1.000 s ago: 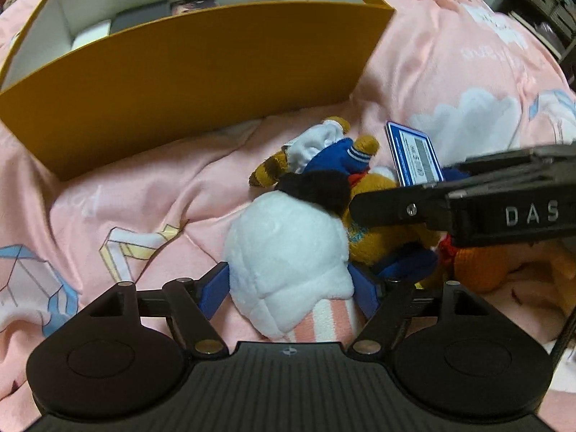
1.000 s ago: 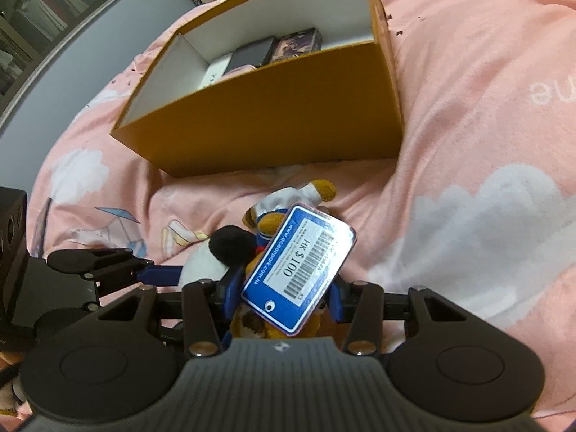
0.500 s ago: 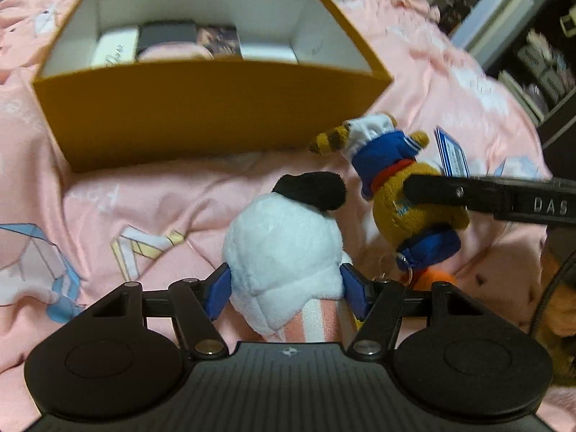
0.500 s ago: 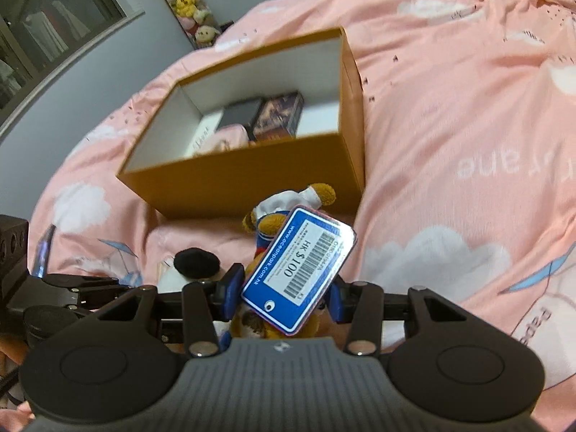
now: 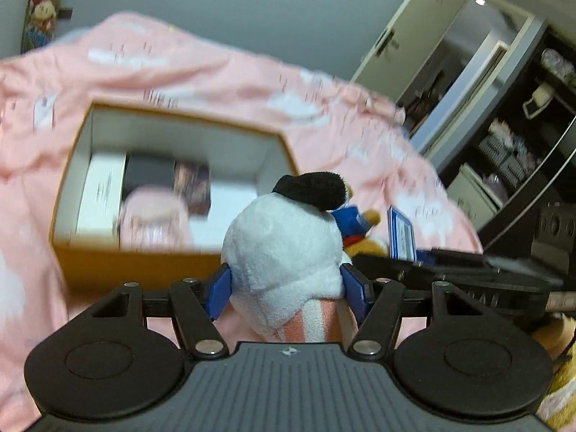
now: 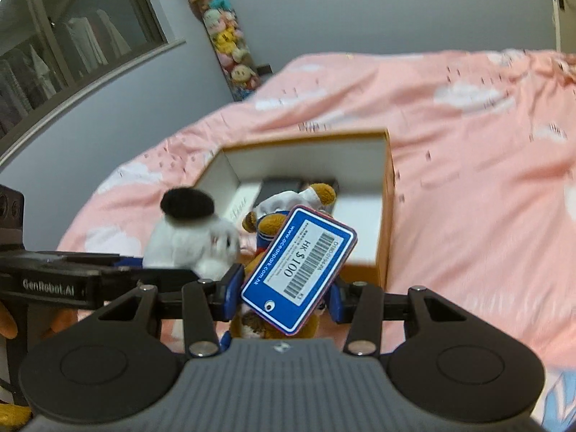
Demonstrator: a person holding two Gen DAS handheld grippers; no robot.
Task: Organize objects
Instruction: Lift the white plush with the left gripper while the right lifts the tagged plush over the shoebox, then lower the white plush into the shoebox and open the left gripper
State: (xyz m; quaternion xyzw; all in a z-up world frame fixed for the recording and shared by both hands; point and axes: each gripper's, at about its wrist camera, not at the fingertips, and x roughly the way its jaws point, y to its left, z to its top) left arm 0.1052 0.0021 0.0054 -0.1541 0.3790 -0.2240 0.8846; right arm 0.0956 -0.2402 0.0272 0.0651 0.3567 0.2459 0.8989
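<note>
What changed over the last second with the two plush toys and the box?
Both toys were lifted off the pink bedspread toward the open orange box: the left gripper, its jaws having just closed further, holds the white plush, and the right gripper holds the brown plush with its blue price tag. Unchanged: the right grip, the box's place and its contents.

Dim indoor light, motion blur over the bedspread (image 5: 216, 72), fisheye bending at edges.

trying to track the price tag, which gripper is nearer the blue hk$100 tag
Right. The blue tag hangs on the brown plush clamped in the right gripper; the left gripper, beside it, holds the white plush.
</note>
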